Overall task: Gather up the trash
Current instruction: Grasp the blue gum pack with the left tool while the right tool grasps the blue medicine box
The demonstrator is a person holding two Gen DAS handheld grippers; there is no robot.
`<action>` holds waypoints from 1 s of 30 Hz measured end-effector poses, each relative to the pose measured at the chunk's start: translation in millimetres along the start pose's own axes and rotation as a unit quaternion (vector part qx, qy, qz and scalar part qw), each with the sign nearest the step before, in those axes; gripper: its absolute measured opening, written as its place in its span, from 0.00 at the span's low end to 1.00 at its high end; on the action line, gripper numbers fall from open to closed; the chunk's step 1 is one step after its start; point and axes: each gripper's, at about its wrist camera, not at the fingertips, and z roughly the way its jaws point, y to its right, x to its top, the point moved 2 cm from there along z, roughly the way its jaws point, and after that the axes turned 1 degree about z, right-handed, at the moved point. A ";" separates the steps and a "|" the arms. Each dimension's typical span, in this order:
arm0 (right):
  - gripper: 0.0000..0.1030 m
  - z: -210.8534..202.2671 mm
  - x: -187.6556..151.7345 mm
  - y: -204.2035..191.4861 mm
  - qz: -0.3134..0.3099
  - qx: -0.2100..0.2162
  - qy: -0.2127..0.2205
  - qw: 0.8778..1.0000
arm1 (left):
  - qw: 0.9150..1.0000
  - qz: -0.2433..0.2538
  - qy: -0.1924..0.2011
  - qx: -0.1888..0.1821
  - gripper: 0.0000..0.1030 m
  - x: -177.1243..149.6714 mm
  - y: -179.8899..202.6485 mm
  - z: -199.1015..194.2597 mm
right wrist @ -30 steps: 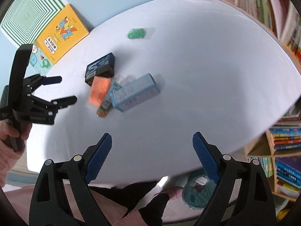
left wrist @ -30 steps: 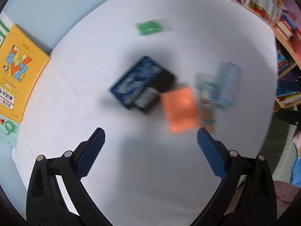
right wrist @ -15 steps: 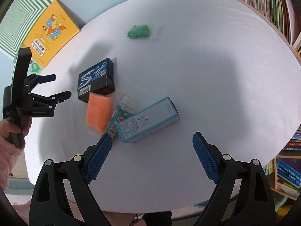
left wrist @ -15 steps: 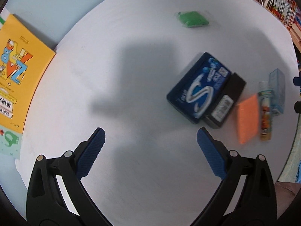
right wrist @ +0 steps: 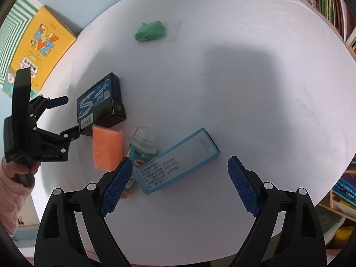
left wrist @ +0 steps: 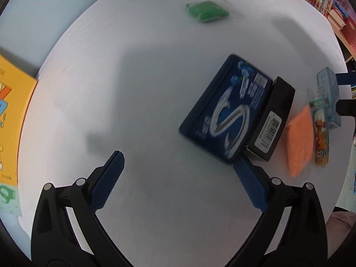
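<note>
left gripper [right wrist: 66, 115] spread wide, empty, at the left edge of the dark blue cardboard gum box [right wrist: 99, 101]; right of that box lie an orange sponge-like pad [right wrist: 108, 150], a small clear-capped bottle [right wrist: 143, 142] and a pale blue carton [right wrist: 178, 160]; right gripper [right wrist: 180, 173] gaping over the carton, gripping nothing

Open right gripper [right wrist: 180, 178] above light-blue box [right wrist: 178, 160]

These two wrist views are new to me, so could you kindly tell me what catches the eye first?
A cluster of litter sits on the white round table: a dark blue box, an orange packet, a small bottle and a light blue carton. A green packet lies apart, farther away. Both grippers hover open above them.
</note>
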 end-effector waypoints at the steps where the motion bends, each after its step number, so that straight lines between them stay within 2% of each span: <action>1: 0.84 1.0 0.9 0.0 0.003 -0.001 -0.001 1.000 | 1.000 0.005 0.003 -0.004 0.93 4.0 0.5 0.9; 9: 0.82 6.0 12.0 3.8 0.034 0.003 0.003 0.999 | 0.999 0.029 0.016 -0.021 0.91 25.8 6.9 6.6; 10: 0.78 5.1 14.2 5.1 0.038 0.004 0.005 0.999 | 0.999 0.031 0.017 -0.025 0.89 28.1 9.0 6.8; 12: 0.71 4.1 16.6 5.6 0.041 0.004 0.004 0.999 | 0.999 0.034 0.021 -0.037 0.83 33.3 10.7 7.4; 14: 0.55 5.6 16.4 8.4 0.043 -0.007 -0.003 0.999 | 0.998 0.039 0.023 -0.048 0.73 40.3 11.5 8.3; 15: 0.55 7.2 14.9 10.0 0.047 -0.005 -0.007 0.999 | 0.997 0.043 0.025 -0.051 0.70 42.3 11.8 8.5; 17: 0.55 10.3 11.2 14.7 0.061 0.001 -0.014 0.998 | 0.996 0.051 0.030 -0.060 0.56 43.6 17.1 6.1; 19: 0.55 10.6 9.7 17.1 0.067 -0.001 -0.013 0.998 | 0.996 0.054 0.034 -0.061 0.50 44.3 21.5 4.4; 22: 0.55 11.0 7.0 14.4 0.077 -0.003 -0.014 0.997 | 0.996 0.053 0.037 -0.054 0.50 42.4 24.8 2.7; 24: 0.52 10.3 4.9 13.4 0.074 -0.009 -0.013 0.997 | 0.997 0.047 0.038 -0.055 0.49 46.3 15.1 5.6; 28: 0.34 9.1 2.7 12.0 0.068 -0.004 -0.010 0.998 | 0.998 0.031 0.039 -0.049 0.49 36.5 8.6 2.8; 30: 0.30 7.0 1.4 11.8 0.063 -0.002 -0.006 0.998 | 0.998 0.018 0.039 -0.043 0.49 20.8 13.5 -6.0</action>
